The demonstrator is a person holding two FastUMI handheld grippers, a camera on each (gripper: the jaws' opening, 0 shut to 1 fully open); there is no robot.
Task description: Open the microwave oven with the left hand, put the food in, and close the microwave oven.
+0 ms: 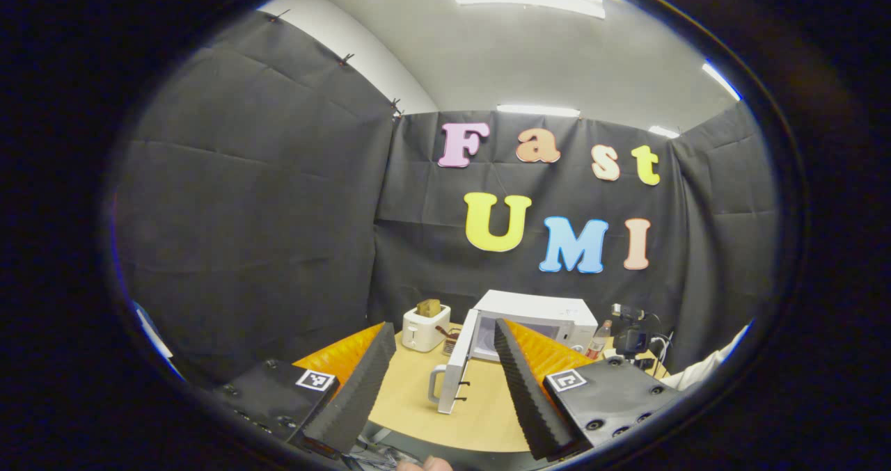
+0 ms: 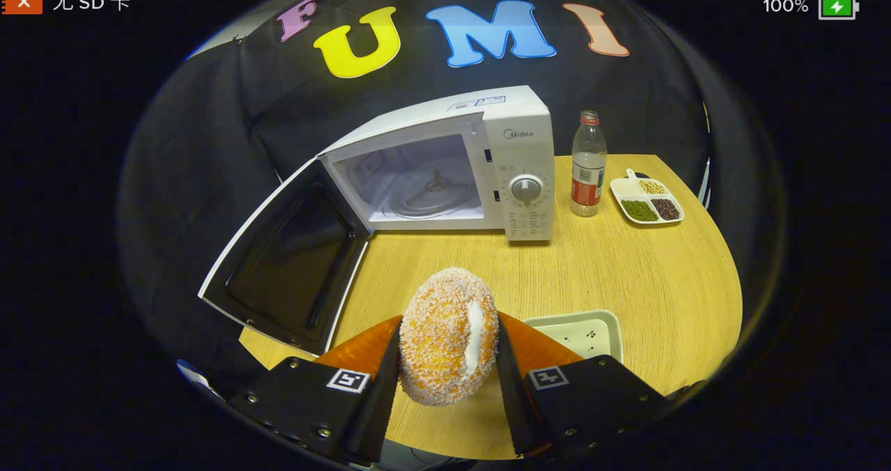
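Note:
The white microwave (image 2: 515,158) stands on the round wooden table (image 2: 626,276) with its door (image 2: 285,262) swung wide to the left, and the glass turntable (image 2: 431,189) shows inside. My right gripper (image 2: 449,346) is shut on a crumb-coated orange bun with a cream stripe (image 2: 449,335), held above the table in front of the oven. In the left gripper view the microwave (image 1: 550,314) is farther off, its door (image 1: 456,373) seen edge-on. My left gripper (image 1: 442,360) is open with nothing between its fingers, well back from the door.
A plastic bottle (image 2: 588,165) stands right of the microwave, then a divided dish of beans (image 2: 647,201). A pale green tray (image 2: 581,333) lies by my right finger. A white toaster with bread (image 1: 426,325) sits left of the oven. A camera stand (image 1: 630,332) is at the right.

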